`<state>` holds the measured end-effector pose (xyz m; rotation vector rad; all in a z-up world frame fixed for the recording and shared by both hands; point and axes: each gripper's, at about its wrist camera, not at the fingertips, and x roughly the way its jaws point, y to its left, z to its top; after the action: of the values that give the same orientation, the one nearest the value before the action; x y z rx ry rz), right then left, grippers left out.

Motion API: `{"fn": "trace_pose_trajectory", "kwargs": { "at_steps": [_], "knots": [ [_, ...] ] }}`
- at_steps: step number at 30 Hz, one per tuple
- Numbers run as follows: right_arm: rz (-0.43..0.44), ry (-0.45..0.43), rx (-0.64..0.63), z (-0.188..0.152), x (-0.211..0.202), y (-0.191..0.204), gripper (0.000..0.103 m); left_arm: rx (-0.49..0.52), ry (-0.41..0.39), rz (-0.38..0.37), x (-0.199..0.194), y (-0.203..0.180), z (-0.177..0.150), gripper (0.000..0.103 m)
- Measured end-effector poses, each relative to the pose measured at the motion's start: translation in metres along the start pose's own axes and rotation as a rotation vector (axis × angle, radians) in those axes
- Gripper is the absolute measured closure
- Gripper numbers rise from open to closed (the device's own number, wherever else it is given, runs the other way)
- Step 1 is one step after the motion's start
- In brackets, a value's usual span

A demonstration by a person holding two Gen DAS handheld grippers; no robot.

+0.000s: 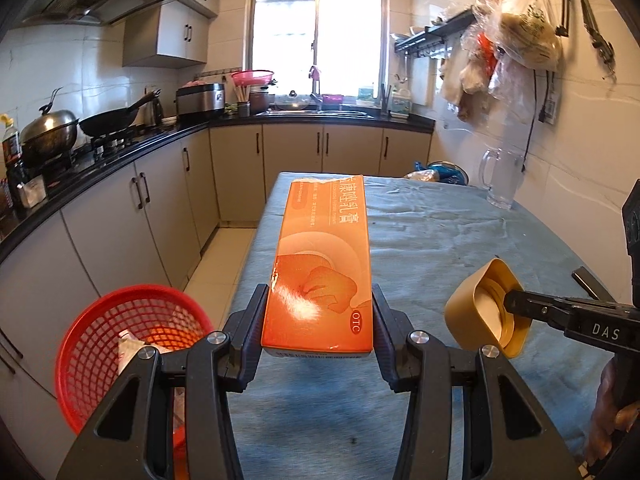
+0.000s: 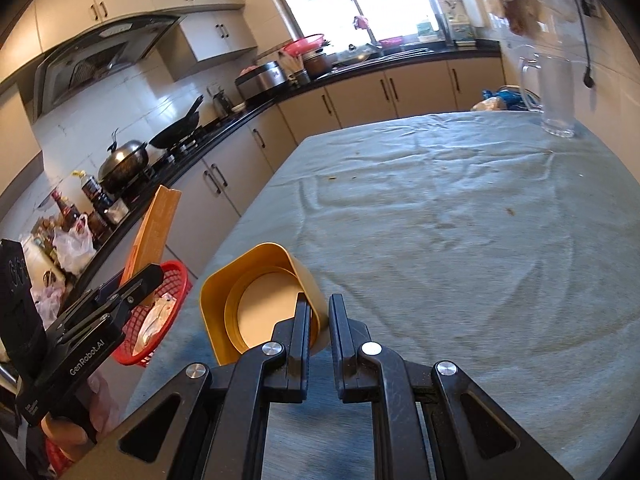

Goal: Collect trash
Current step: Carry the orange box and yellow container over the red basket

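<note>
While left gripper (image 1: 318, 316) clamps box (image 1: 324, 264), right gripper (image 2: 320, 320) pinches cap (image 2: 256, 296) wall; I aim box squarely over basket (image 1: 104, 320) before opening.

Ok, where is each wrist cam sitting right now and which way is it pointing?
Left wrist: behind the left gripper, looking down the table toward the window; its fingers clamp the orange box; right gripper enters at right.
Right wrist: behind the right gripper, facing across the table; its fingers pinch the yellow cap's wall; left gripper at left.
Shared: box, cap, red basket, glass pitcher.
</note>
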<state>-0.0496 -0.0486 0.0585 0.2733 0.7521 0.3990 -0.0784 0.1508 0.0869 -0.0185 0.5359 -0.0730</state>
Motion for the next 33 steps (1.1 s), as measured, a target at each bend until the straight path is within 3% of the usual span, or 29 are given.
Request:
{"fn": "trace_pose_trajectory", "kwargs": {
  "at_steps": [23, 33],
  "knots": [
    [0.108, 0.069, -0.134, 0.008, 0.052, 0.097, 0.093, -0.124, 0.004, 0.128, -0.023, 0.101, -0.020, 0.057],
    [0.156, 0.104, -0.174, 0.008, 0.073, 0.132, 0.093, -0.197, 0.065, 0.210, -0.027, 0.162, -0.044, 0.057]
  ]
}}
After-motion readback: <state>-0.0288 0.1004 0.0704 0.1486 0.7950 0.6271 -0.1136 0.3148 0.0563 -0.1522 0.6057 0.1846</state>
